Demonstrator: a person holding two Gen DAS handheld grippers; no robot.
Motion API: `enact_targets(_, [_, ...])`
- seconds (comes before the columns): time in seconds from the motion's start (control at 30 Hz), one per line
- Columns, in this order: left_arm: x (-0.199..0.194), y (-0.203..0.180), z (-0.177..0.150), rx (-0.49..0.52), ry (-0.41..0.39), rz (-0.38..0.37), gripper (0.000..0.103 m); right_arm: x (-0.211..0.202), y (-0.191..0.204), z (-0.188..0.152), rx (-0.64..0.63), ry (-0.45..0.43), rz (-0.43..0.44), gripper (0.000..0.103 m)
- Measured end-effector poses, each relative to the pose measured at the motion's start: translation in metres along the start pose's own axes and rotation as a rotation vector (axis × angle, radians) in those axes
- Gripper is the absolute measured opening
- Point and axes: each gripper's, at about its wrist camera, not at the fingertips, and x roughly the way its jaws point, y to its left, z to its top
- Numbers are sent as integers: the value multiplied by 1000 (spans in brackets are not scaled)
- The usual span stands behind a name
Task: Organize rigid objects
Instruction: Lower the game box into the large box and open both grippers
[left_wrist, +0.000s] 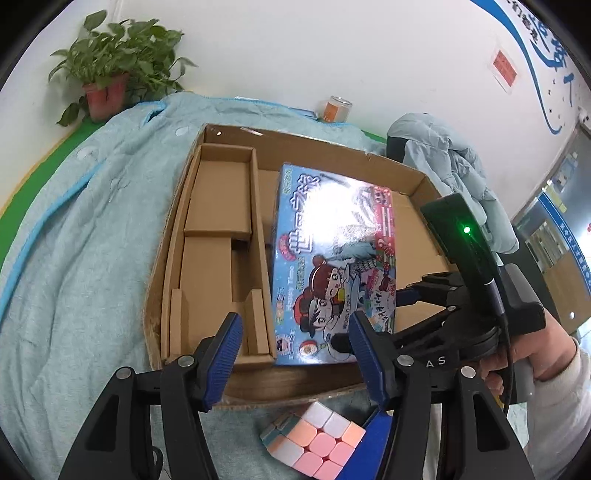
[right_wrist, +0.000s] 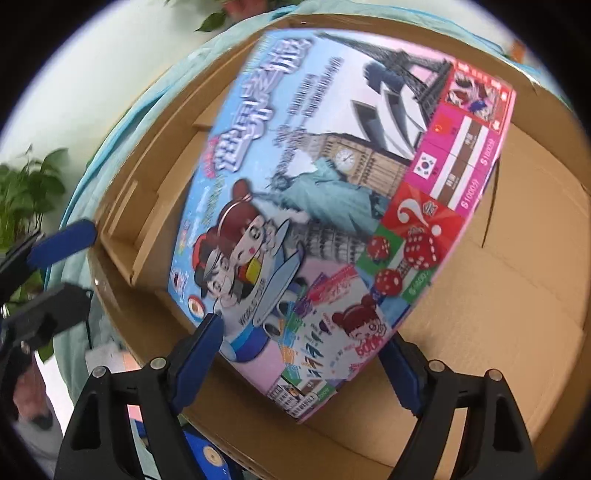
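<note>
The right gripper, pointing steeply down, clamps the game box over the cardboard tray; the left gripper hovers half-open, empty.

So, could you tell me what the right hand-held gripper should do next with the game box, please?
Probably lower the game box flat and release. The right hand-held gripper pinches its near end, tilted above the cardboard tray, whose floor beneath looks free.
</note>
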Motion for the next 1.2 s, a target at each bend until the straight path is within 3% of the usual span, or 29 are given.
enact_targets(0.17, [0, -19, 52, 105, -70, -42, 67, 2, -17, 4, -19, 22, 49, 83])
enact_targets(0.23, [13, -30, 84, 177, -85, -16, 67, -3, -33, -2, 5, 9, 71, 84])
enact_targets(0.3, [42, -36, 116, 212, -49, -23, 67, -8, -44, -3, 51, -18, 97, 84])
enact_targets(0.43, [112, -37, 154, 260, 87, -9, 65, -14, -64, -11, 104, -69, 56, 83])
enact_targets(0.47, [129, -36, 158, 259, 127, 2, 59, -14, -71, -13, 128, -81, 62, 82])
enact_targets(0.53, [159, -34, 160, 248, 211, 2, 47, -16, -80, -15, 142, -105, 50, 64])
enact_targets(0.63, [179, -40, 149, 303, 279, 18, 43, -19, -81, -16, 120, -131, 64, 51])
enact_targets(0.7, [178, -43, 143, 321, 279, 43, 42, -21, -77, -18, 87, -134, 46, 49])
enact_targets(0.8, [170, -41, 138, 290, 333, 7, 39, -19, -73, -22, 67, -125, 49, 49])
enact_targets(0.93, [161, -33, 134, 267, 360, 21, 39, -17, -77, -19, 73, -124, 54, 49])
enact_targets(1.1, [144, -36, 142, 310, 232, 86, 40, -17, -80, -19, 83, -122, 34, 49])
enact_targets(1.2, [162, -36, 154, 298, 257, 84, 40, -18, -88, -21, 99, -126, 23, 49])
